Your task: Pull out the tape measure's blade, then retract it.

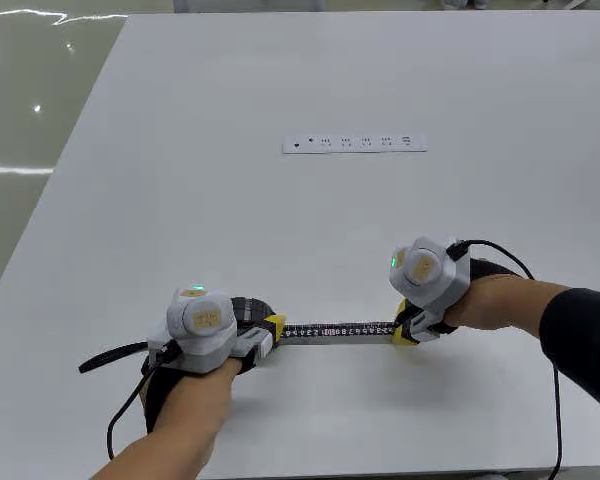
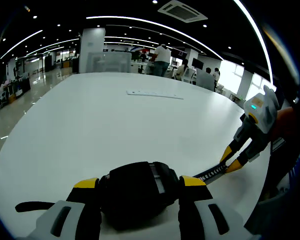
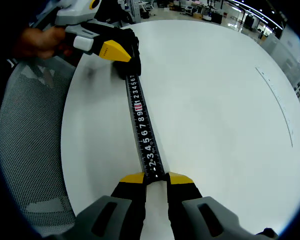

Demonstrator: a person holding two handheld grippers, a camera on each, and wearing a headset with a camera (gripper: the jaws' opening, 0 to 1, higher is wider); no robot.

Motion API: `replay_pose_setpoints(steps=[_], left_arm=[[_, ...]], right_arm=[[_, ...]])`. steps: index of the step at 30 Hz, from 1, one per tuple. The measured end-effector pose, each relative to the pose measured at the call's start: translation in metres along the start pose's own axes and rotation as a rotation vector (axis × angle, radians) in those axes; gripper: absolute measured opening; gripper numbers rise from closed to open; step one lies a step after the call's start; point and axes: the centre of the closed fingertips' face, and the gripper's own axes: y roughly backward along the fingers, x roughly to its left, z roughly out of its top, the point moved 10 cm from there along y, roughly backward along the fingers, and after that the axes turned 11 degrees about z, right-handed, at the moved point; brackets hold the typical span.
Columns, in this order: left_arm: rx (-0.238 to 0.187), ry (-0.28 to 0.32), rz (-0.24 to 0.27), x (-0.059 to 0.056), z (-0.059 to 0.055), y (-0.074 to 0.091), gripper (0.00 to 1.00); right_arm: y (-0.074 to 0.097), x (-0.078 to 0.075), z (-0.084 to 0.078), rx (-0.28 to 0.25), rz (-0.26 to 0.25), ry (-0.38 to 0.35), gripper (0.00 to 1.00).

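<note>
Left gripper clamps the tape measure case; right gripper seemingly pinches the blade tip.

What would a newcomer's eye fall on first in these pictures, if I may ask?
First, the numbered blade, stretched flat along the near side of the white table between two grippers. The left gripper clamps the black case, and the right gripper pinches the blade's end. Farther back, mid-table, lies a white strip.
</note>
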Motion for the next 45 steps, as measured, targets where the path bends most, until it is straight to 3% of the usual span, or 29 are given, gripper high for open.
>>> replay_pose_setpoints(steps=[45], left_arm=[[0.013,0.009,-0.012,0.002,0.001,-0.001,0.58]], right_arm=[[-0.005,0.002,0.011,-0.009,-0.003,-0.004,0.11]])
